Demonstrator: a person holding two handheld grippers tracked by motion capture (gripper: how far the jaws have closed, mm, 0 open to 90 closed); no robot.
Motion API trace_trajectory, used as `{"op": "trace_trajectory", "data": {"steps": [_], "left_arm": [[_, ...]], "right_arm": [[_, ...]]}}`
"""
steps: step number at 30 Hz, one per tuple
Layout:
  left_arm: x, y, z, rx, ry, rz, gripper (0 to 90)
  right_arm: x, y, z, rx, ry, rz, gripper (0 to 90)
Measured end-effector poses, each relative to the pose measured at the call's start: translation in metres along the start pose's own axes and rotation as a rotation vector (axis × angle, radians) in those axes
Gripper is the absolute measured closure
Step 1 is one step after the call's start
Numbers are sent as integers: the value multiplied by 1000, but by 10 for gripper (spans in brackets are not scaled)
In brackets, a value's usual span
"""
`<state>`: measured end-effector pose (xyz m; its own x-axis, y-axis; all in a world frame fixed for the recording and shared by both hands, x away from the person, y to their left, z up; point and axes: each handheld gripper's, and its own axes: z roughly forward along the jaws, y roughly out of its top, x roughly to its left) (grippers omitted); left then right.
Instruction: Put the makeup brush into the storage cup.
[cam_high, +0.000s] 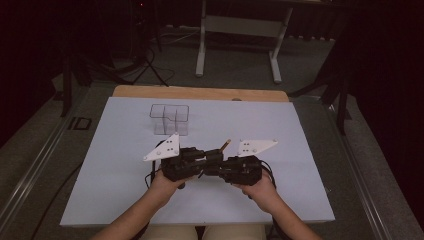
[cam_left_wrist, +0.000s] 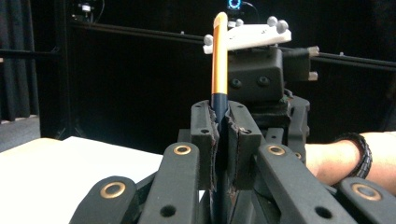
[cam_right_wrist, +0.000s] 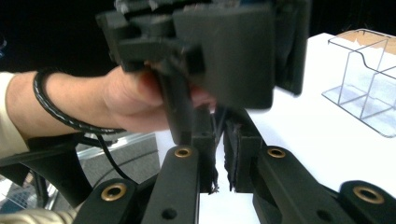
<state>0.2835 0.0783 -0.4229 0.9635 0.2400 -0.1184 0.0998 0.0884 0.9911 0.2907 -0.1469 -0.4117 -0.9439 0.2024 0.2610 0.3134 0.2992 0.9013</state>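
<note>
The left gripper (cam_left_wrist: 223, 135) holds the pen (cam_left_wrist: 219, 60) tight in its jaws, long axis upward. The right gripper (cam_right_wrist: 219, 140) faces it, jaws closed on the pen's lower part, above the worktop (cam_high: 110, 165).

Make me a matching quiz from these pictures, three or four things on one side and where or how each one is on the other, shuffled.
Things:
1. pen
2. clear organizer
3. left gripper
4. table

States:
A. stands apart from both grippers, on the far half of the table
B. covered in white, wooden edge at the far end
C. orange with a dark lower part, sticking up from jaws
D. shut on the pen, facing the right gripper

Pairs: 1-C, 2-A, 3-D, 4-B
</note>
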Motion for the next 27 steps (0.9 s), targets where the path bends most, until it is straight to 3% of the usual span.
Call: {"op": "trace_trajectory", "data": {"steps": [13, 19, 27], "left_arm": [[0, -2, 1, 1, -12, -12, 839], [0, -1, 2, 18, -16, -51, 821], [-3, 10, 3, 49, -13, -9, 721]], "right_arm": [[-3, 1, 0, 13, 36, 20, 849], [-4, 1, -1, 30, 25, 13, 850], [-4, -3, -2, 84, -4, -11, 850]]}}
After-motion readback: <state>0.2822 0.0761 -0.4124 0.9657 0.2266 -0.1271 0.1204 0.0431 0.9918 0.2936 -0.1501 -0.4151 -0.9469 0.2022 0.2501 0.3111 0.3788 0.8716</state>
